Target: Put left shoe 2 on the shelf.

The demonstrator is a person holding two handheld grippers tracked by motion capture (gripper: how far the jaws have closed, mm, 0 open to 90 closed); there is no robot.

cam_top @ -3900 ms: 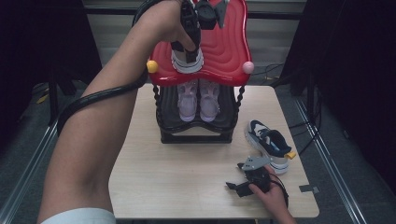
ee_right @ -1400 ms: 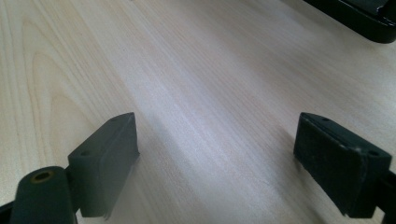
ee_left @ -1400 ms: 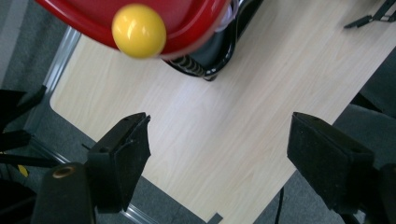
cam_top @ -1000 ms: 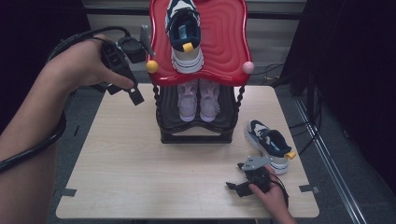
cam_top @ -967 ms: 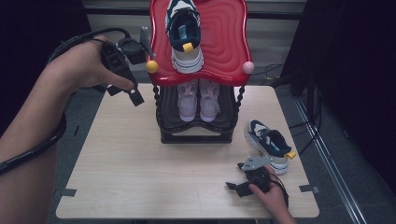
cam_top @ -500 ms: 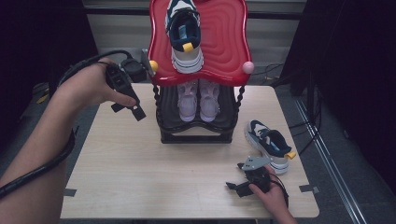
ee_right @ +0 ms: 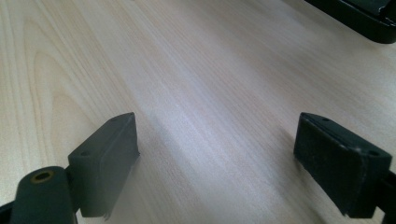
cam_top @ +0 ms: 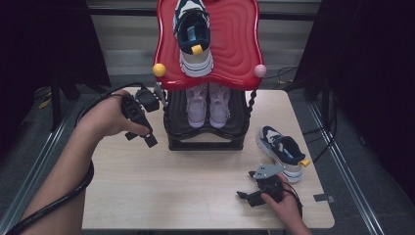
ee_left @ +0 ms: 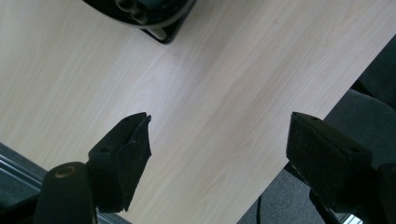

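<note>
Step in hand, as judged: putting shoes on the rack [cam_top: 205, 139]. One navy-and-white sneaker [cam_top: 194, 34] already sits on the red top shelf [cam_top: 235, 44], toe toward the person; a pale pink pair [cam_top: 209, 104] fills the lower tier. The second navy sneaker [cam_top: 283, 152] lies on the bench [cam_top: 186, 191] near its right edge, just ahead of the right gripper [cam_top: 243, 195].

Left gripper [cam_top: 145, 139]: held beside the rack's left side, over the left part of the bench, jaws spread wide with nothing between them (left gripper view shows bare wood between the pads [ee_left: 128, 158]). Right gripper rests low near the front right corner, jaws likewise apart and empty; its pads [ee_right: 107, 154] frame bare bench.

Next move, probably: take the loose sneaker and lift it to the top shelf beside its mate. Either hand must clear the shelf's overhanging rim and corner knobs [cam_top: 159, 69].

Room: front and centre of the bench are open. The sneaker lies close to the right edge, so a sideways nudge risks pushing it off.
</note>
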